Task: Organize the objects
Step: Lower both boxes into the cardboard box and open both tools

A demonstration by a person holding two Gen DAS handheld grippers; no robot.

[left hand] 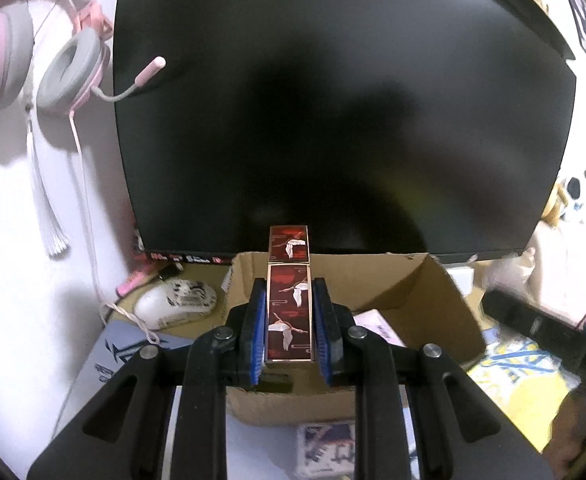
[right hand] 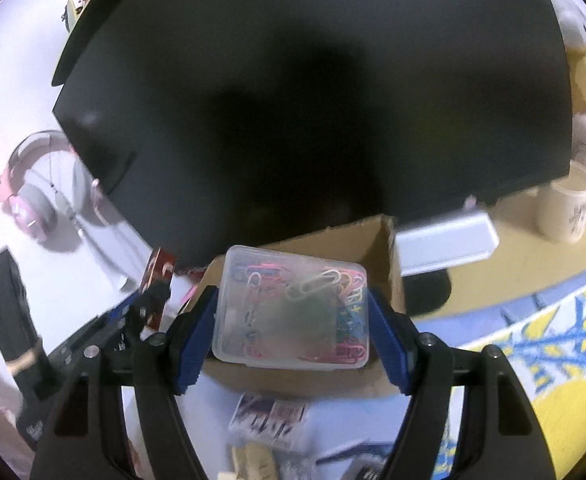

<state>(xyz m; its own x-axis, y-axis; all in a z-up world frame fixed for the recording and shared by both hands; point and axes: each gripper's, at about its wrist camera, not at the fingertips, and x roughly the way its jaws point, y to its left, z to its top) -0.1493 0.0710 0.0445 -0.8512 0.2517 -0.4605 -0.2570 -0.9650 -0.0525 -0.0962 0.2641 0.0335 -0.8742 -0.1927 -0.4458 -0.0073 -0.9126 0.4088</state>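
over cardboard box (left hand: 425, 300): left claw (left hand: 289, 320) grips red case (left hand: 289, 308).

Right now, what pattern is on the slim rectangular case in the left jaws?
Dark red lacquer-look slim rectangular case with white flying cranes and red clouds, edged in gold; clearest in the left wrist view.

1. The open brown cardboard box (left hand: 421, 300) has its floor mostly hidden behind the left gripper (left hand: 289, 316) and the red crane-patterned rectangular case (left hand: 289, 312).
2. The pink-and-grey headset (left hand: 33, 52) is cut off at the upper left edge.
3. The small printed packets (right hand: 269, 416) at the bottom centre are too blurred to identify.
4. The clear plastic box of coloured paper clips (right hand: 293, 312) has a smeared greenish patch whose cause cannot be told.
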